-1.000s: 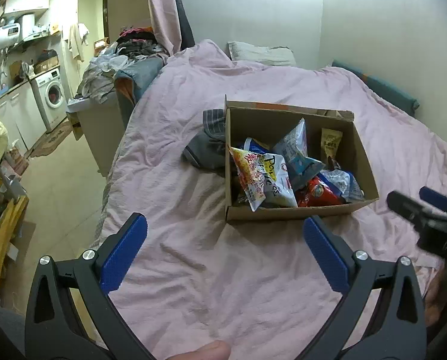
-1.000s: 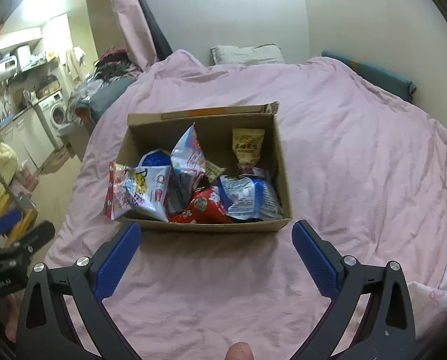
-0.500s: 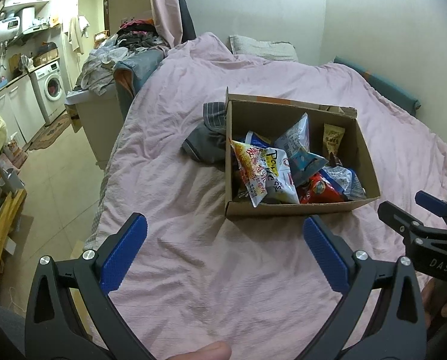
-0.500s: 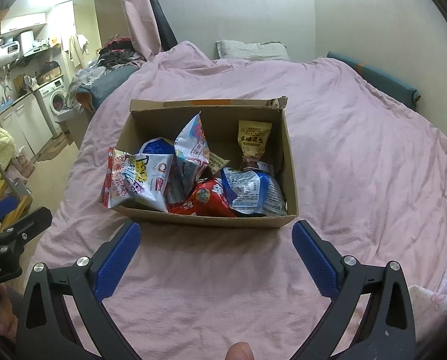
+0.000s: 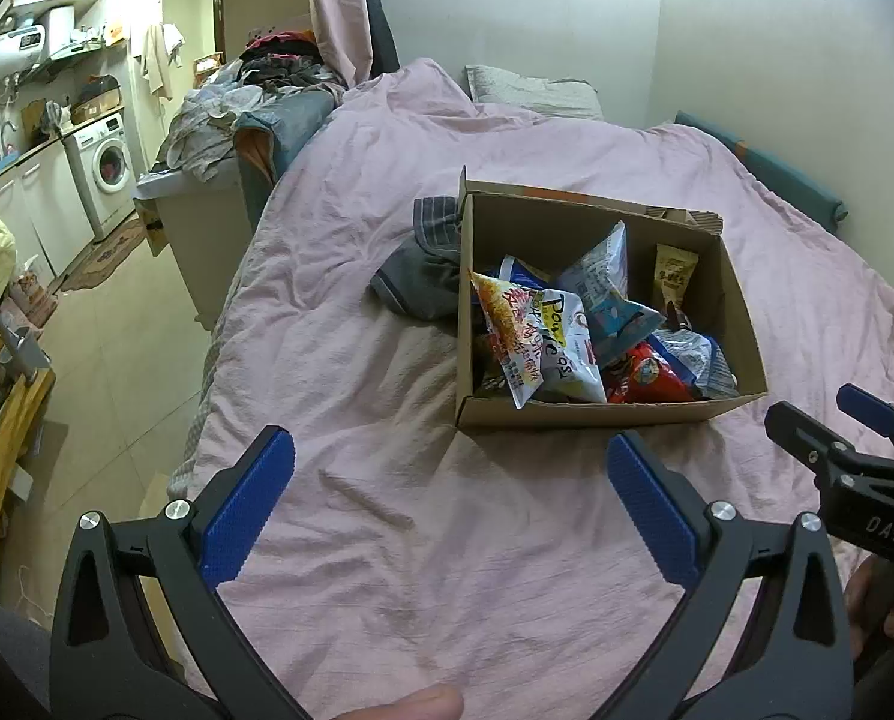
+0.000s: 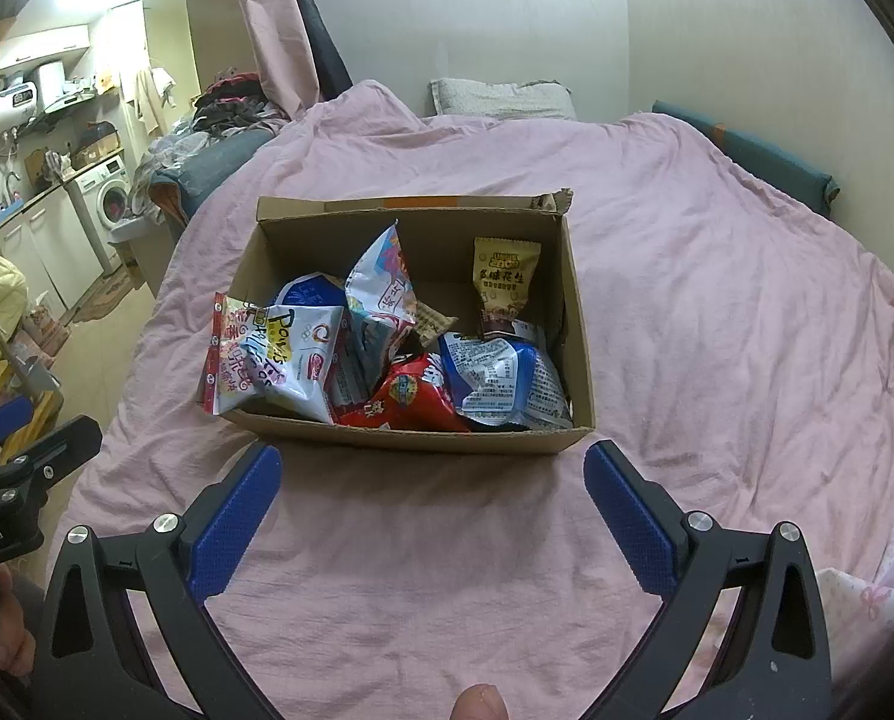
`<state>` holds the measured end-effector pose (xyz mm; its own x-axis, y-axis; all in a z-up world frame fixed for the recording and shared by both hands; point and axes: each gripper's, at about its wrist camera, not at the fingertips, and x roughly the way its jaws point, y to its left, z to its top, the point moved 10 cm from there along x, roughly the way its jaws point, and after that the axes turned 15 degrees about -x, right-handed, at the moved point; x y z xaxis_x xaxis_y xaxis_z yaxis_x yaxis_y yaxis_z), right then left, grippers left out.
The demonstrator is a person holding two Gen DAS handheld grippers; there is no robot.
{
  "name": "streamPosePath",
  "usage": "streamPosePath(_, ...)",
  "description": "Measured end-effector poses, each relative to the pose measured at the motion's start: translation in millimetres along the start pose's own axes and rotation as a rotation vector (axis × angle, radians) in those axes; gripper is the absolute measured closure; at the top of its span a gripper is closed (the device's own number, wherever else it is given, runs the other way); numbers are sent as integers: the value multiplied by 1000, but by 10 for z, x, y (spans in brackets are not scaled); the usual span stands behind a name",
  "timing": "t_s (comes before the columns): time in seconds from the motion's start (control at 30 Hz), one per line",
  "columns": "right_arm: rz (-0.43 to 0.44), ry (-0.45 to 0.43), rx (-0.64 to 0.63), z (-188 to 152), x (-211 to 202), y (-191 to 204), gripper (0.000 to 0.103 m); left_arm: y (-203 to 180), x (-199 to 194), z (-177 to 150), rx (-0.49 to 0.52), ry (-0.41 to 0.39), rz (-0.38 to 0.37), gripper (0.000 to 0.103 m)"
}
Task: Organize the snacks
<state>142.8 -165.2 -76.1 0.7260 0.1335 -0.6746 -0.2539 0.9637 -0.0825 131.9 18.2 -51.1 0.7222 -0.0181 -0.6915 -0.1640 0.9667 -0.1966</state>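
An open cardboard box (image 5: 573,411) (image 6: 423,439) sits on a pink bedspread (image 5: 447,540), filled with several snack bags. A white and yellow bag (image 6: 294,360) and a red-striped bag (image 6: 225,354) lean over its left wall. A red bag (image 6: 408,399), a blue and white bag (image 6: 501,384) and a small brown peanut bag (image 6: 504,276) lie inside. My left gripper (image 5: 450,495) is open and empty, hovering before the box's left front corner. My right gripper (image 6: 432,507) is open and empty, just before the box's front wall.
A grey folded garment (image 5: 423,267) lies against the box's left wall. A pillow (image 6: 501,96) is at the bed's head. A teal bolster (image 6: 771,162) runs along the right wall. A pile of clothes (image 5: 249,114) and a washing machine (image 5: 108,171) stand left of the bed.
Both grippers have moved slightly closer to the box, which looms a little larger. Both stay open and empty.
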Motion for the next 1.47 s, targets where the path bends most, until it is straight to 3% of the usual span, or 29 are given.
streamPosePath(1.47, -3, -5, 1, 4, -21, -7, 0, 47, 9, -54, -11, 6, -7, 0)
